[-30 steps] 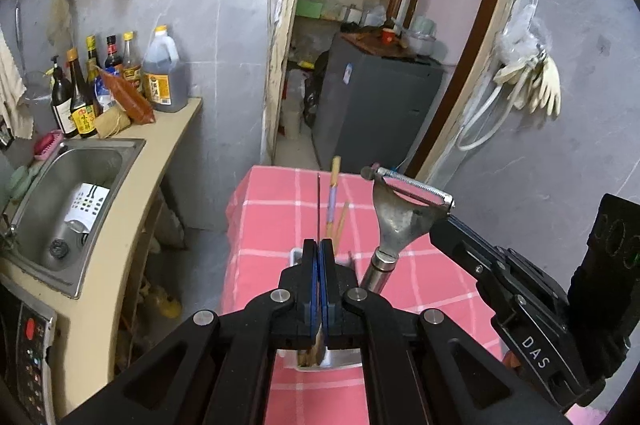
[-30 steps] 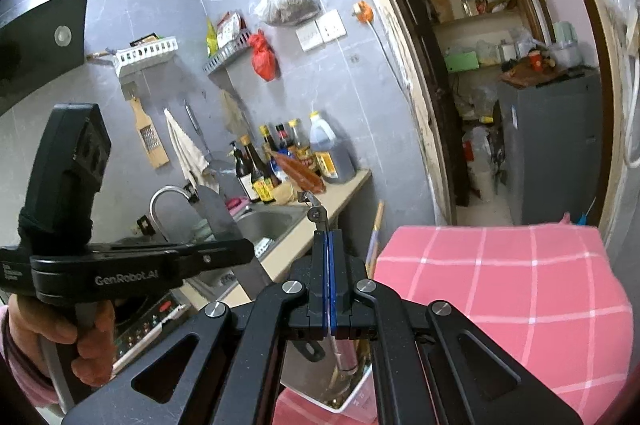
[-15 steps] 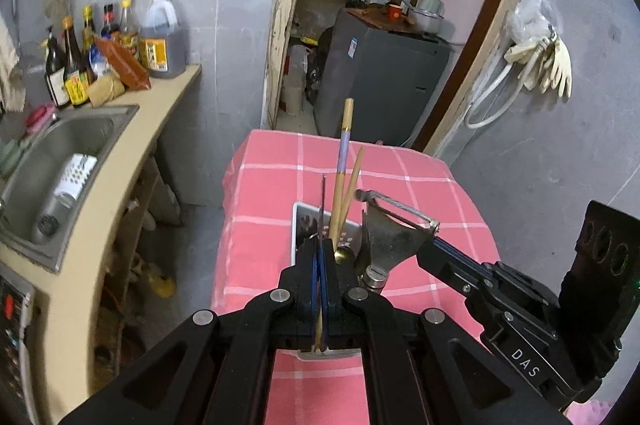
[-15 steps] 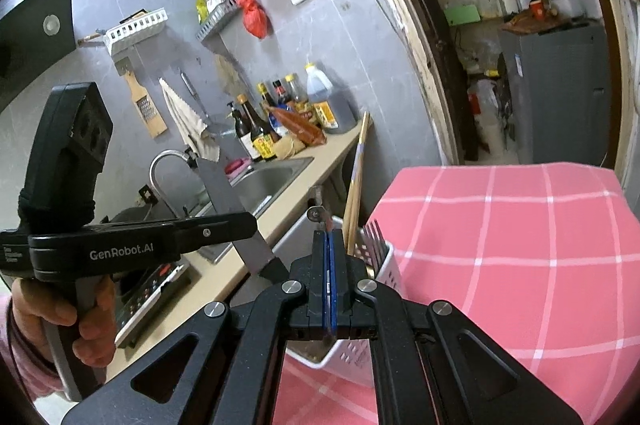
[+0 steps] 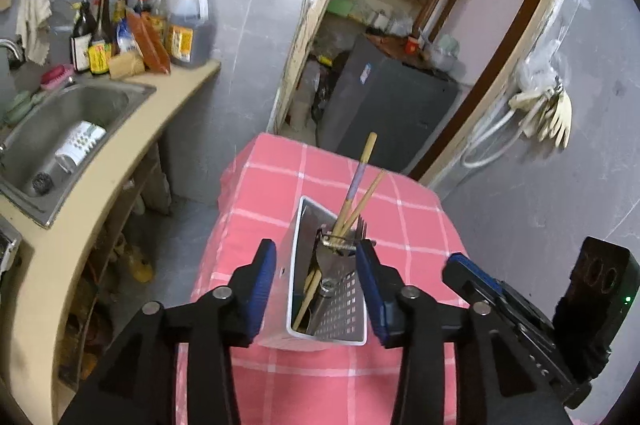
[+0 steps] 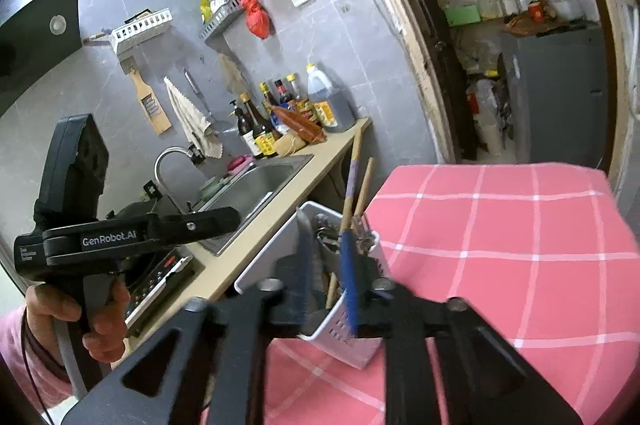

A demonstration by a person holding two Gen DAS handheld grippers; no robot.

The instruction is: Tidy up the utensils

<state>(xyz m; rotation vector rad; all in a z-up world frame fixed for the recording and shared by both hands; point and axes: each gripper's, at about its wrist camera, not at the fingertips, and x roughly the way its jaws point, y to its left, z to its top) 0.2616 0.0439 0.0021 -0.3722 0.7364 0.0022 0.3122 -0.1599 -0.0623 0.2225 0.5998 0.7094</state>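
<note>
Both tongs, left (image 5: 316,289) and right (image 6: 326,271), just opened, hold nothing. White perforated plastic caddy (image 5: 340,309) (light, tippable): steady its rim; wooden chopsticks (image 5: 360,185) lean toward 1 o'clock.

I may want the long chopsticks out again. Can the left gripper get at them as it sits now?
Probably yes. The left gripper is open, its jaws straddling the white utensil holder, and the chopsticks stick up well above its rim just ahead. The peeler and fork tines crowd their base, so grip high on the shafts.

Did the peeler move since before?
Yes. The peeler went down from above the pink tablecloth into the white holder; the left gripper has just been opening.
</note>
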